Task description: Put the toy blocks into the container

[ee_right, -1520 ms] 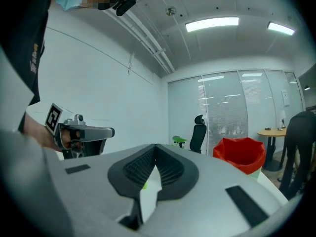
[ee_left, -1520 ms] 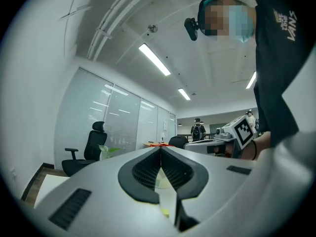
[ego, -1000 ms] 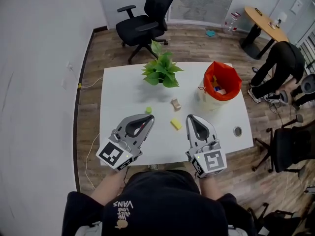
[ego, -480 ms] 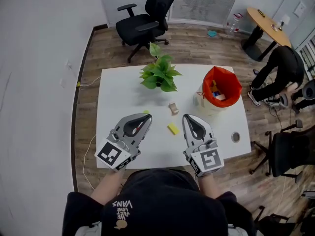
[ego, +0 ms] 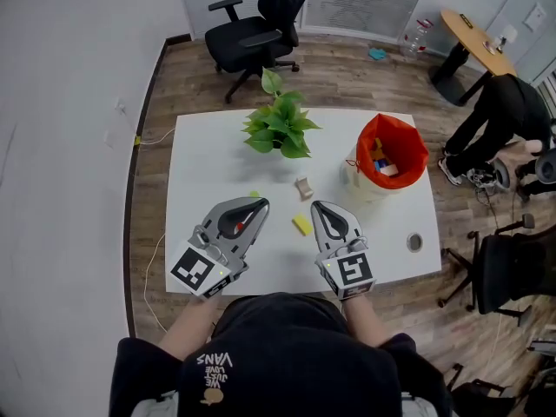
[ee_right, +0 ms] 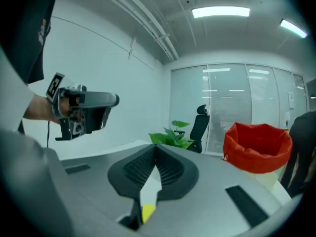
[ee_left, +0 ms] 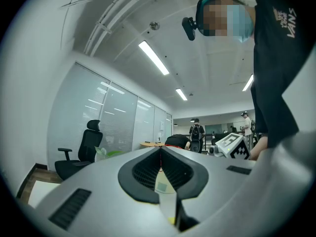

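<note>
A yellow block (ego: 301, 224) lies on the white table (ego: 200, 163), just left of my right gripper (ego: 318, 208), whose jaws are shut with nothing in them. Through the gap behind its fingertips, the right gripper view (ee_right: 157, 148) shows the yellow block (ee_right: 148, 213). A tan block (ego: 303, 187) stands further back, and a small green block (ego: 254, 195) sits right by the tip of my left gripper (ego: 261, 204), which looks shut and empty (ee_left: 160, 148). The red-lined container (ego: 392, 156) with blocks inside stands at the table's far right (ee_right: 256, 141).
A potted plant (ego: 278, 129) stands at the table's back middle. A round metal grommet (ego: 414, 242) is set into the table's right front. A black office chair (ego: 261, 24) is behind the table; a bending person (ego: 508, 111) and another chair (ego: 512, 259) are to the right.
My right gripper has come down and shifted left, closer to the yellow block. The left gripper has barely moved and now reaches up to the green block. The head view has shifted slightly.
</note>
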Motion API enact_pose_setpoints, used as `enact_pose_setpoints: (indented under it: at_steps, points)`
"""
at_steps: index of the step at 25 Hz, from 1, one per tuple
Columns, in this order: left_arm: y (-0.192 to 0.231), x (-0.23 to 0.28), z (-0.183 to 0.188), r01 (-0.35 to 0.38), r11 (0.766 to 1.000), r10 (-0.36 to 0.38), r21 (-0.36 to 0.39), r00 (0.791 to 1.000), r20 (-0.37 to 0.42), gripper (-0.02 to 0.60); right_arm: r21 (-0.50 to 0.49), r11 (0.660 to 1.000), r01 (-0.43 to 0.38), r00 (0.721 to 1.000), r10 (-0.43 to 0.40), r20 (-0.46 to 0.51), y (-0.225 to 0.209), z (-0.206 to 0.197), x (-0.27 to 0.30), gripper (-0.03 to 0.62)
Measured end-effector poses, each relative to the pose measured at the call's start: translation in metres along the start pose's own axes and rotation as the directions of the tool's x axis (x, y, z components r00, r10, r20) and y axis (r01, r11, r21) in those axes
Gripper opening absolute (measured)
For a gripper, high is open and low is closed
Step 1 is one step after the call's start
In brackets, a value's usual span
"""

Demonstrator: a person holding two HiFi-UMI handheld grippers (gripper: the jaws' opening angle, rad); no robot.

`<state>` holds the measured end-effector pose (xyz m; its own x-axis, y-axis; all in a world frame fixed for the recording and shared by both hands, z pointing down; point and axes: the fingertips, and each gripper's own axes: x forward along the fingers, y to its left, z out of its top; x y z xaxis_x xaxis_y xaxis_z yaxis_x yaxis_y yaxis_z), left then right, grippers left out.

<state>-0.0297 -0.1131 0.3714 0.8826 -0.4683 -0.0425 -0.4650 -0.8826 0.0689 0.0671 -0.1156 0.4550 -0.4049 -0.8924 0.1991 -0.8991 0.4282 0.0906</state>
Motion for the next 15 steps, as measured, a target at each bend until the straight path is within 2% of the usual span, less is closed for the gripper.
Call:
enact_pose_setpoints:
  at_steps: [5,9,15]
  points:
    - [-0.001,0.002,-0.001,-0.008,1.0,0.008,0.002,1.0,-0.004,0.011,0.062,0.997,-0.037,0.996,0.042,-0.084,0.004,-0.048,0.012,0.017]
    - [-0.002,0.003,-0.003,-0.017,1.0,0.017,0.008,1.0,-0.009,0.011,0.064,0.995,-0.071,0.984,0.081,-0.158,0.009,-0.084,0.02,0.017]
    - [-0.003,0.005,-0.004,-0.016,1.0,0.017,0.014,1.0,-0.012,0.011,0.101,0.99,-0.096,0.967,0.116,-0.225,0.011,-0.116,0.026,0.017]
